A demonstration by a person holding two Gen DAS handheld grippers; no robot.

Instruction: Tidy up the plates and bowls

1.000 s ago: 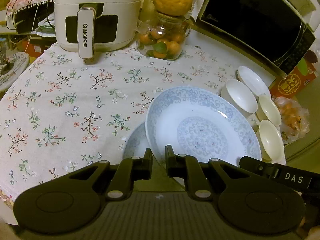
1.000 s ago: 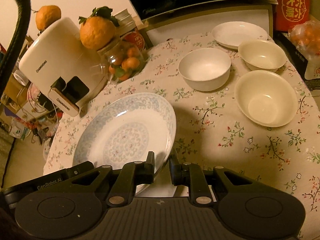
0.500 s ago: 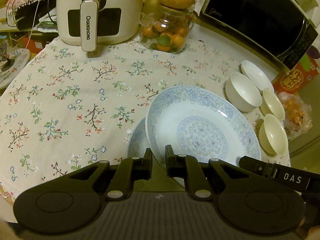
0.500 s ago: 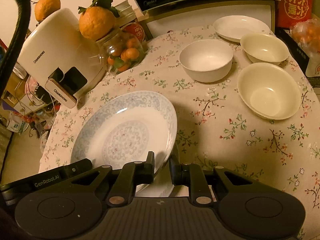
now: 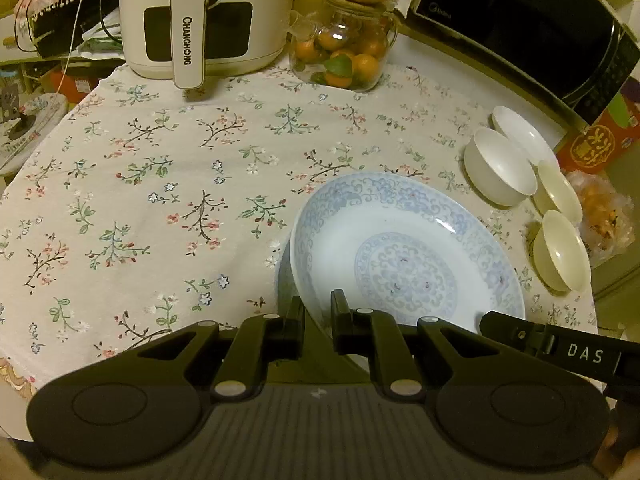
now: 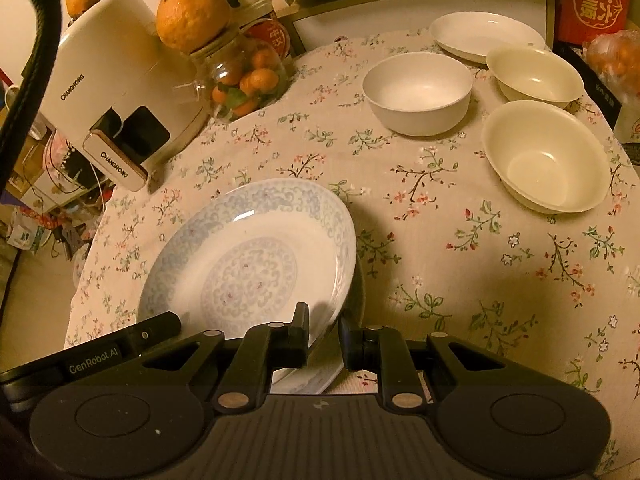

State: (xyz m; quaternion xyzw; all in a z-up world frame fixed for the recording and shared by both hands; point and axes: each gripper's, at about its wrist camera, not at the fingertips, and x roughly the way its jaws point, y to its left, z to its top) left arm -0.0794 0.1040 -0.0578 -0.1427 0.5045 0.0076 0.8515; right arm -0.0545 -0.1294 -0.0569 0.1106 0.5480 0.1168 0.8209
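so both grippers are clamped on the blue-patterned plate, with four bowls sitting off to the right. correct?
Not quite: three bowls, not four. The right wrist view shows a white bowl and two cream bowls; the fourth dish is a shallow white plate. Left gripper and right gripper do both clamp the blue-patterned plate.

Round table [image 6: 500, 280] covered by a floral cloth [image 5: 160, 200]. Set directly on the cloth: an air fryer [image 5: 200, 20] at the far edge, with a glass jar [image 5: 344, 52] of small oranges just beside it. A white bowl [image 6: 418, 94], two cream bowls [image 6: 534, 76] [image 6: 546, 156] and a white plate [image 6: 486, 34] are grouped near the opposite edge. A patterned plate [image 6: 248, 256] is seen tilted above the cloth, over another plate [image 6: 308, 380] largely hidden beneath.
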